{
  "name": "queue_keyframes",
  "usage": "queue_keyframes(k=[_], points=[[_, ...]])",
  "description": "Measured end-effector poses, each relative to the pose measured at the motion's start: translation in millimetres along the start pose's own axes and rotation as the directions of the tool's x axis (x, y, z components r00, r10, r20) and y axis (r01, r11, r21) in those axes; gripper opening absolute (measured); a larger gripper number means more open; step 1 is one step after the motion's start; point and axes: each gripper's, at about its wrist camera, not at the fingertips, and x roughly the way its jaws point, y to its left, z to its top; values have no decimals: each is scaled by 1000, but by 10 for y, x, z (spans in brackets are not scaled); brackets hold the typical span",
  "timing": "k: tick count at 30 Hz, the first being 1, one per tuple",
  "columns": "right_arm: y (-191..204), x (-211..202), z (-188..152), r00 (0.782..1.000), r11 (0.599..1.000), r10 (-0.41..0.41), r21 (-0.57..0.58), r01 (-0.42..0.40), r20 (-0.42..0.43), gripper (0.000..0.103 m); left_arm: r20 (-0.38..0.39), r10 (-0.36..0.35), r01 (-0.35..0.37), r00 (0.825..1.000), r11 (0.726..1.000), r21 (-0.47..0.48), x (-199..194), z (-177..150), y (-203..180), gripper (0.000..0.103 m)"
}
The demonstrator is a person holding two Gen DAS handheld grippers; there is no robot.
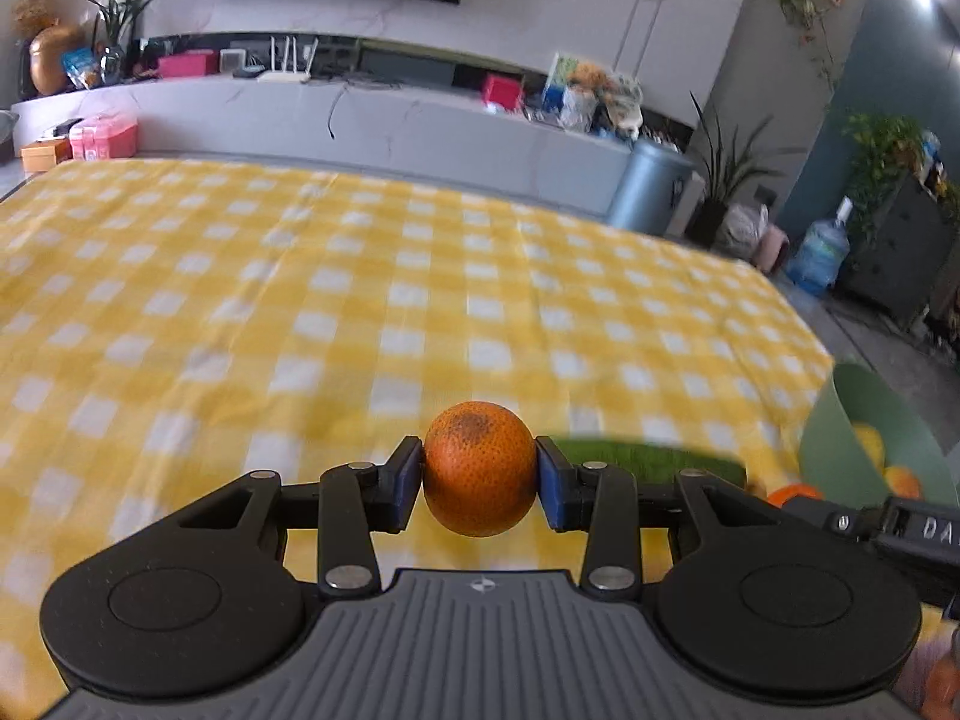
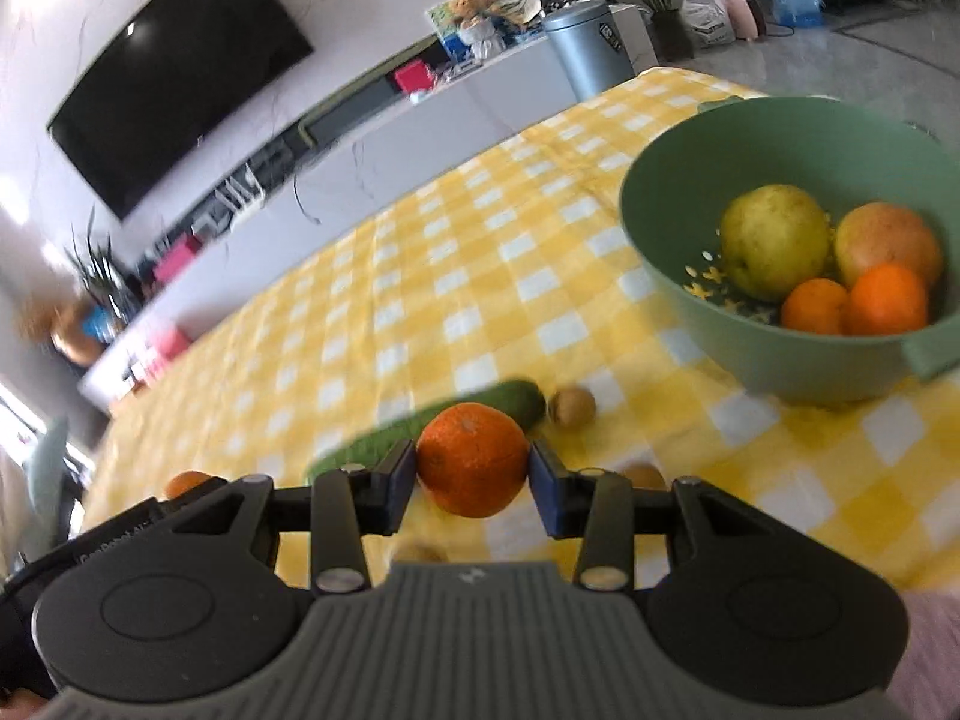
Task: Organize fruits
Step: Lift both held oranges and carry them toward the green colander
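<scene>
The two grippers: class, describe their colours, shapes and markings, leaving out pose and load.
Left gripper and right gripper match: black linkage arms with silver pivot pins, blue pads, two round black discs, and a grey ribbed body bearing a small white emblem. White lettering marks the casing's side. No cables show.

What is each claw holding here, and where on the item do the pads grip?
Left claw: an orange, pinched across its widest part, pads on opposite sides. Right claw: another orange, gripped the same way.
</scene>
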Motion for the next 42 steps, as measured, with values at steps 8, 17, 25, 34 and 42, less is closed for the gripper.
queue_keyframes(k=[8, 17, 25, 34, 42], points=[[79, 73, -144, 978, 985, -140, -125, 121, -156, 39, -103, -72, 83, 992, 990, 116, -28, -276, -52, 45], [75, 332, -122, 963, 979, -174, -139, 148, -203, 42, -138, -108, 122, 984, 988, 96, 266, -367, 28, 45], [76, 286, -121, 974, 984, -140, -137, 116, -177, 40, -8, -27, 28, 1000, 992, 123, 243, -564, -44, 45], [252, 88, -110, 995, 977, -60, -211, 41, -85, 40, 79, -9, -14, 997, 959, 282, -45, -663, -312, 45], [165, -77, -61, 1000, 989, 24, -143, -27, -18, 40, 83, -59, 27, 995, 938, 347, -204, -563, -545, 45]])
